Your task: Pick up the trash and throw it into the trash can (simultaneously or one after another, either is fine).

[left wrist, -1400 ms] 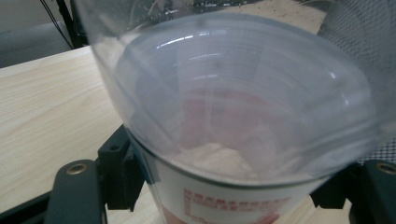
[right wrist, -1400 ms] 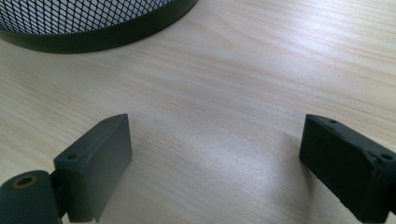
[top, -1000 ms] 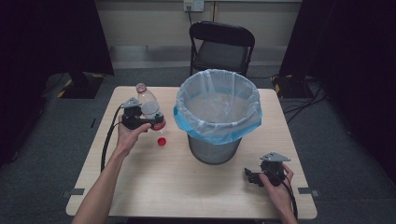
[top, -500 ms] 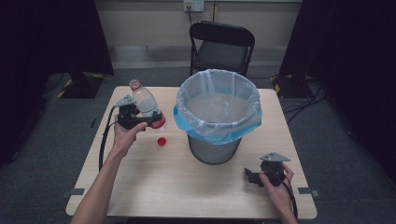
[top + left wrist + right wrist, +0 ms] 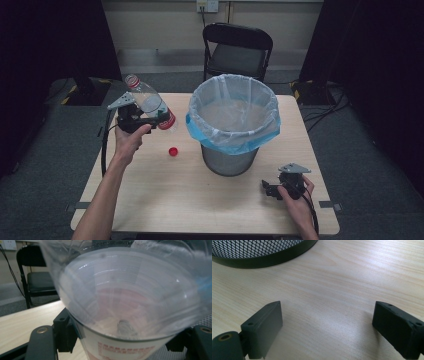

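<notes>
A clear plastic bottle [image 5: 147,102] with a red-and-white label is held above the table's left side, its open neck tilted up and to the left. My left gripper [image 5: 162,120] is shut on its lower body near the label. In the left gripper view the bottle [image 5: 125,295] looms between the black jaws. A red cap [image 5: 173,151] lies on the table below it. My right gripper [image 5: 267,189] rests open on the table at the front right, and the right gripper view has bare wood between its fingers [image 5: 265,327].
A black mesh bin [image 5: 231,152] lined with a blue-rimmed clear bag [image 5: 232,112] stands mid-table, right of the bottle; its base [image 5: 262,255] is close ahead of my right gripper. A black folding chair [image 5: 237,50] stands behind the table.
My left hand has lifted the bottle higher off the table and tilted its neck further left. The right gripper has stayed put.
</notes>
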`<action>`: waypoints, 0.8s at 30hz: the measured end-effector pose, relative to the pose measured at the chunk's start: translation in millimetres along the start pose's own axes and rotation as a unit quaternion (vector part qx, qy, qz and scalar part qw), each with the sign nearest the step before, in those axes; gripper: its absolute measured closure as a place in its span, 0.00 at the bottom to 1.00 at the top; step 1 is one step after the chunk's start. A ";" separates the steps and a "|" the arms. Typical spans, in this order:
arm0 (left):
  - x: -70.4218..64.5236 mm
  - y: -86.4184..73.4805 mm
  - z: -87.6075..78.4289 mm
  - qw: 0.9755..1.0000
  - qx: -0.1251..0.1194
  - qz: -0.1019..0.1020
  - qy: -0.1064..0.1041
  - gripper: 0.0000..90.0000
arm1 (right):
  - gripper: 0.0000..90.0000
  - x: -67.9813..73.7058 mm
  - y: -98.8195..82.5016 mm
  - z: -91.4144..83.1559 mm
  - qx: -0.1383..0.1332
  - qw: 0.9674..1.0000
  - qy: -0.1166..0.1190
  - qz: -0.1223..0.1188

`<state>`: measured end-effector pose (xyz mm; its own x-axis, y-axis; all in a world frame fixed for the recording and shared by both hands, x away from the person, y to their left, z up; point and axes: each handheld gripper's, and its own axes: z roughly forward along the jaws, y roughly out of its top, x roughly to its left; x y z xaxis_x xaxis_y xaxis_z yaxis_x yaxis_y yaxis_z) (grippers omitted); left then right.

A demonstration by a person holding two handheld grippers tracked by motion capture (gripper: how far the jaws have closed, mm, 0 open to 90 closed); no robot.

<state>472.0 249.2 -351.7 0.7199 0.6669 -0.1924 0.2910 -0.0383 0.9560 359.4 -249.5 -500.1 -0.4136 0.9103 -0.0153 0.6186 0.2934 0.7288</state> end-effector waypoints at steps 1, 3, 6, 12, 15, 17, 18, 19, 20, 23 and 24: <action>0.0 0.0 0.0 1.000 0.000 0.000 0.000 0.31 | 0.09 0.0 0.0 0.0 0.000 1.000 0.000 0.000; -1.6 5.4 -2.0 1.000 -0.006 0.002 0.001 0.31 | 0.09 0.0 0.0 0.0 0.000 1.000 0.000 0.000; -2.9 15.5 -5.9 1.000 -0.009 0.012 -0.004 0.31 | 0.09 0.0 0.0 0.0 0.000 1.000 0.000 0.000; -7.9 36.9 -12.0 0.999 -0.030 0.021 -0.011 0.31 | 0.09 0.0 0.0 0.0 0.000 1.000 0.000 0.000; -14.3 47.7 -14.8 0.999 -0.045 0.025 -0.015 0.31 | 0.09 0.0 0.0 0.0 0.000 1.000 0.000 0.000; -16.1 50.7 -15.6 0.998 -0.049 0.026 -0.016 0.31 | 0.09 -0.1 0.0 -0.1 0.001 1.000 0.001 0.000; -19.0 56.5 -17.0 0.998 -0.053 0.031 -0.017 0.31 | 0.09 0.1 0.0 -0.1 0.000 1.000 0.000 0.000; -19.0 56.5 -17.0 0.998 -0.053 0.031 -0.017 0.31 | 0.09 0.1 0.0 -0.1 0.000 1.000 0.000 0.000; -20.0 60.1 -18.0 0.998 -0.056 0.033 -0.016 0.31 | 0.09 0.0 0.0 0.0 0.000 1.000 0.000 0.000; -21.6 66.8 -20.3 0.997 -0.060 0.033 -0.017 0.31 | 0.09 0.0 0.0 0.0 0.000 1.000 0.000 0.000; -22.9 68.8 -20.5 0.997 -0.065 0.031 -0.017 0.31 | 0.09 0.0 0.0 0.0 0.000 1.000 0.000 0.000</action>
<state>462.6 246.6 -276.9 0.7559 0.6401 -0.1370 0.1626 0.0191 0.9865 359.4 -249.5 -500.1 -0.4137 0.9103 -0.0155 0.6185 0.2935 0.7289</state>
